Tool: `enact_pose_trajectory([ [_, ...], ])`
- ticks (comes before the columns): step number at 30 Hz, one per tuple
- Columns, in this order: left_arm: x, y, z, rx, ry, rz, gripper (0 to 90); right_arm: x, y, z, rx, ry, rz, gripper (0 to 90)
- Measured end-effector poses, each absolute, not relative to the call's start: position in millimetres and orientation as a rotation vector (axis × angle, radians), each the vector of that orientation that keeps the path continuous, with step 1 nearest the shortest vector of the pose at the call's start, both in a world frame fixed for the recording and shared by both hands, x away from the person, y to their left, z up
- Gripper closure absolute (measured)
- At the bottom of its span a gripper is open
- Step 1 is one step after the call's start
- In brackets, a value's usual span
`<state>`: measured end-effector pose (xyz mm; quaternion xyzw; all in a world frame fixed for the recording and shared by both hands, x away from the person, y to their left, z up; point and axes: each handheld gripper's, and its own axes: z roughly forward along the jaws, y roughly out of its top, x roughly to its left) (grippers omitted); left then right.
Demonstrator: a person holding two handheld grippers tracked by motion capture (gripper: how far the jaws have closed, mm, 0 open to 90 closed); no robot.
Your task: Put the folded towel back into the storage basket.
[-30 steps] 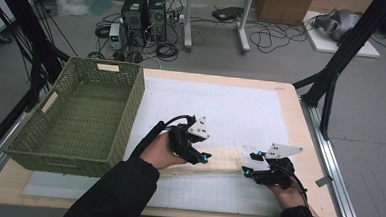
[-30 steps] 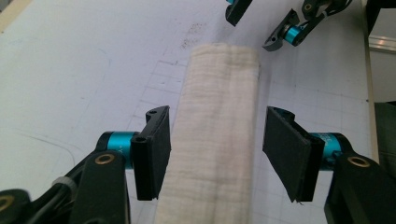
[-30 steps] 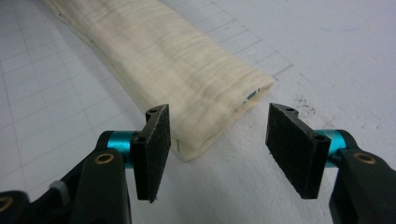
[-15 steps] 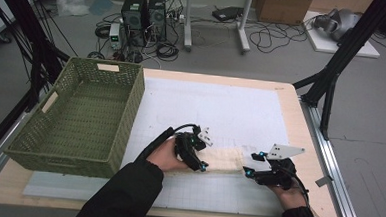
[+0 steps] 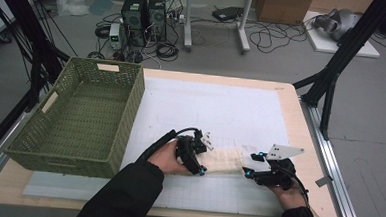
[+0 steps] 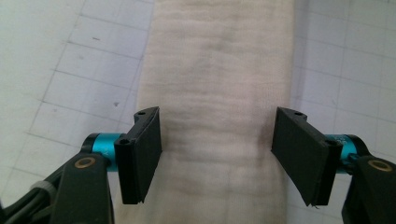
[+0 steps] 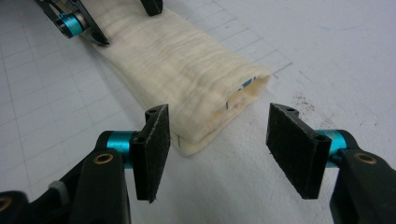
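Nearest the person's edge of the tabletop (image 5: pixel 301 114), a folded cream cloth (image 5: pixel 225 163) is lying as a long narrow strip on the white grid mat (image 5: pixel 221 105), with a hand at each end. At its right end the right gripper (image 5: pixel 251 164) is waiting low over the mat, released: in the right gripper view its black pads (image 7: pixel 152 149) are standing apart, the open folded end of the cloth (image 7: pixel 187 65) lying just ahead of them and touching neither.

At the other end the left gripper (image 5: pixel 200 161) is sitting lower than a second ago, when it was hovering above the strip. Its jaws have just been opening, and in the left gripper view they are now straddling the cloth (image 6: pixel 217 84), one pad (image 6: pixel 142 151) beside each long edge, not pinching it. So both grippers are released and the cloth is resting free and flat.

My reading is that the left hand is lining up for a fresh hold on its end, perhaps for another fold or a lift; neither has begun.

Farther back and to the left, the green woven basket (image 5: pixel 58 154) is standing at the tabletop's corner, well apart from the cloth, probably where it is headed.
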<state>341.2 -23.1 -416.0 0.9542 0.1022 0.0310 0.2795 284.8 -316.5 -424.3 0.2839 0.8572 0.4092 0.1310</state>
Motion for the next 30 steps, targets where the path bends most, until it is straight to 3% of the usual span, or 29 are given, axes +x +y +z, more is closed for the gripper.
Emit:
enact_pose_trajectory([
  [13,344.1,-18.6,-413.8,2.62,0.271,0.085,30.8,284.9,-314.2,-425.2,0.829,2.5,1.181,39.0],
  [30,346.8,-19.4,-420.9,2.627,0.302,-0.01,24.5,283.4,-316.4,-424.1,0.83,2.488,1.184,38.4],
])
